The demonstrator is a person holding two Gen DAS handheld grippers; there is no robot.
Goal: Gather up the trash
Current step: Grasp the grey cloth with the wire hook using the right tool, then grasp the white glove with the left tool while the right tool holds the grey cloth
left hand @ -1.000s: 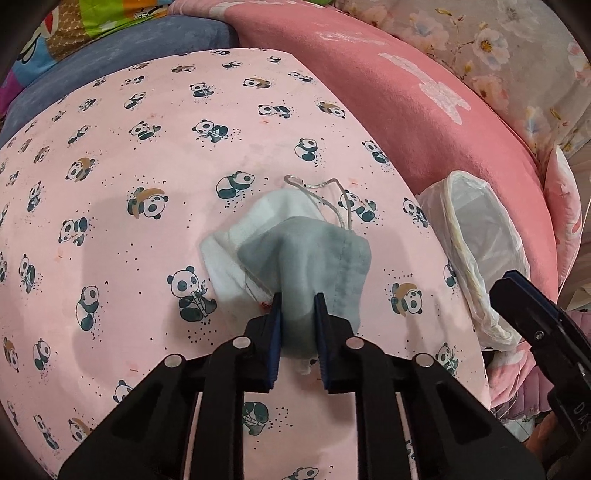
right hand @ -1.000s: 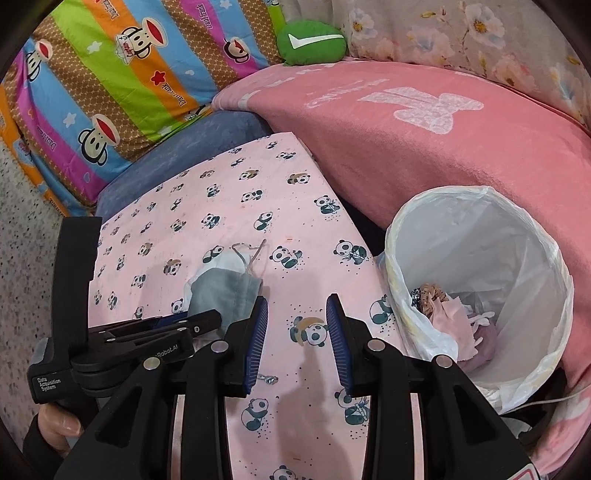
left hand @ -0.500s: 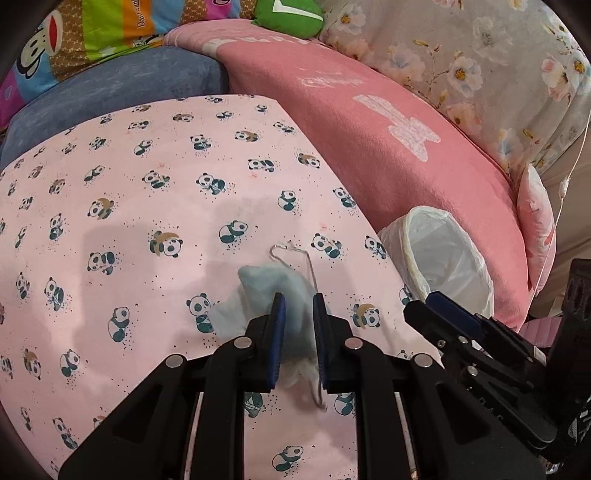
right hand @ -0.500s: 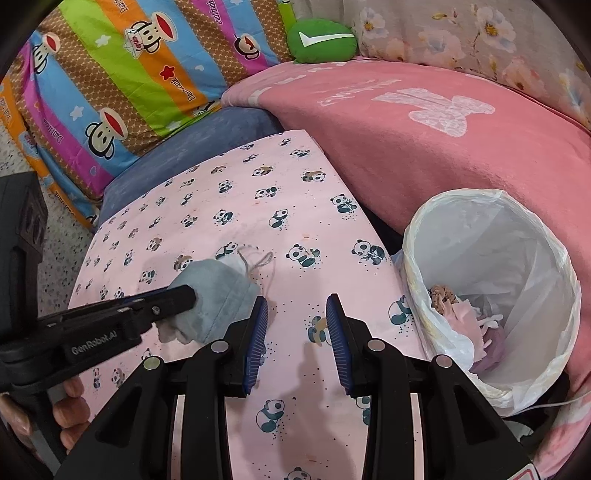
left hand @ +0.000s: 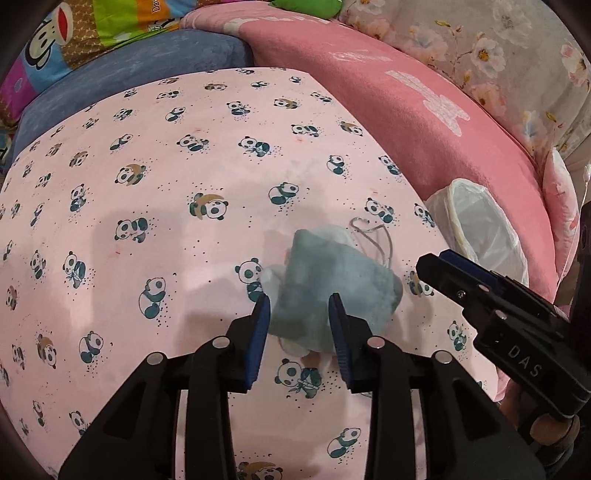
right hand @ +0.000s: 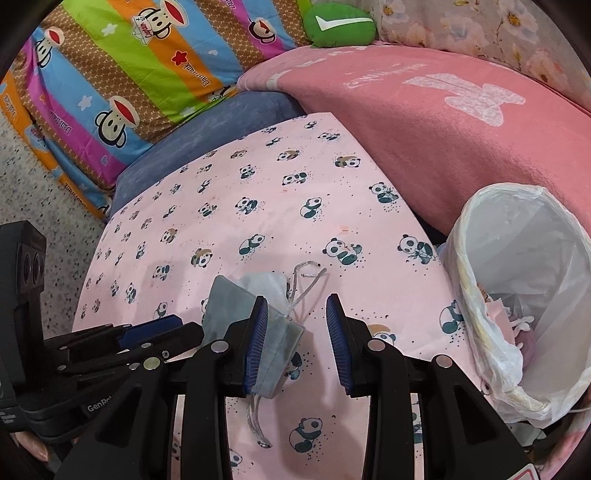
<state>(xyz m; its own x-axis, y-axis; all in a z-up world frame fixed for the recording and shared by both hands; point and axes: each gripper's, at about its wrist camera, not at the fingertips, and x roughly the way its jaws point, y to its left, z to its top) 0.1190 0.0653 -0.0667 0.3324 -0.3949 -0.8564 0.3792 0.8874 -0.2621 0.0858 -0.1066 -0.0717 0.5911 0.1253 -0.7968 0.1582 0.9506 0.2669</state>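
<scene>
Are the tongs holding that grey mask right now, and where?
No. The left tongs are opening around the grey mask, pads clear of its lower edge. The right tongs hold nothing.

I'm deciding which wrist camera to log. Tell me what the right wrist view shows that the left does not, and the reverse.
Only the right wrist view shows inside the bin: pink and white scraps lie at the bottom. It also shows the speckled floor and the whole green cushion.

Only the left wrist view shows the mask between the left gripper jaws, which are opening, and a pink floral pillow past the bin.

Both show the mask, panda sheet, pink blanket and both grippers.
</scene>
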